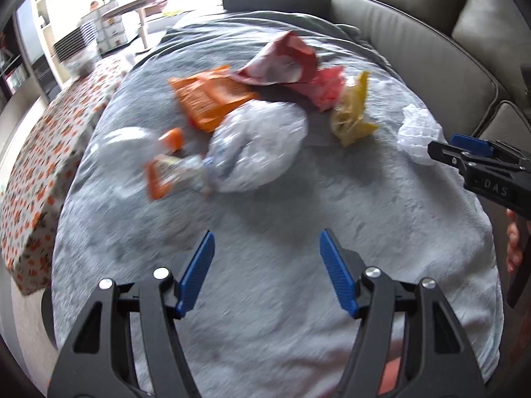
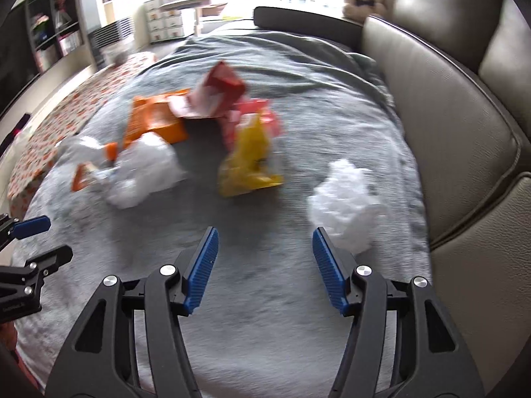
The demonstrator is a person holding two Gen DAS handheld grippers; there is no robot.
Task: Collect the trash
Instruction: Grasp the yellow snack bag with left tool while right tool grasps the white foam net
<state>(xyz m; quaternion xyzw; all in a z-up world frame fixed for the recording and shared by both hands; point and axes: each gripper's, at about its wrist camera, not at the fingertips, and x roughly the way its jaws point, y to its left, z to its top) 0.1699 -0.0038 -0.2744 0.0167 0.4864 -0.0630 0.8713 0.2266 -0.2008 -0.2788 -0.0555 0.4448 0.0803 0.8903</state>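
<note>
The left gripper point(image 1: 265, 248) and right gripper point(image 2: 264, 247) hang over a grey blanket point(image 1: 298, 205), jaws apart and empty. The trash lies ahead of both: one white paper wad point(image 2: 345, 205) just beside the right gripper's right finger, one yellow wrapper point(image 2: 249, 162), one orange bag point(image 1: 209, 96), one red bag point(image 1: 282, 59), one clear plastic bag point(image 1: 259, 146).

**Rig appearance, both wrist views**

My left gripper point(image 1: 265, 252): black plastic arms, ribbed blue pads point(image 1: 337, 270), silver round screw heads. Right gripper point(image 2: 264, 250) is built alike; seen side-on, its black body carries pale lettering "DAS".
</note>
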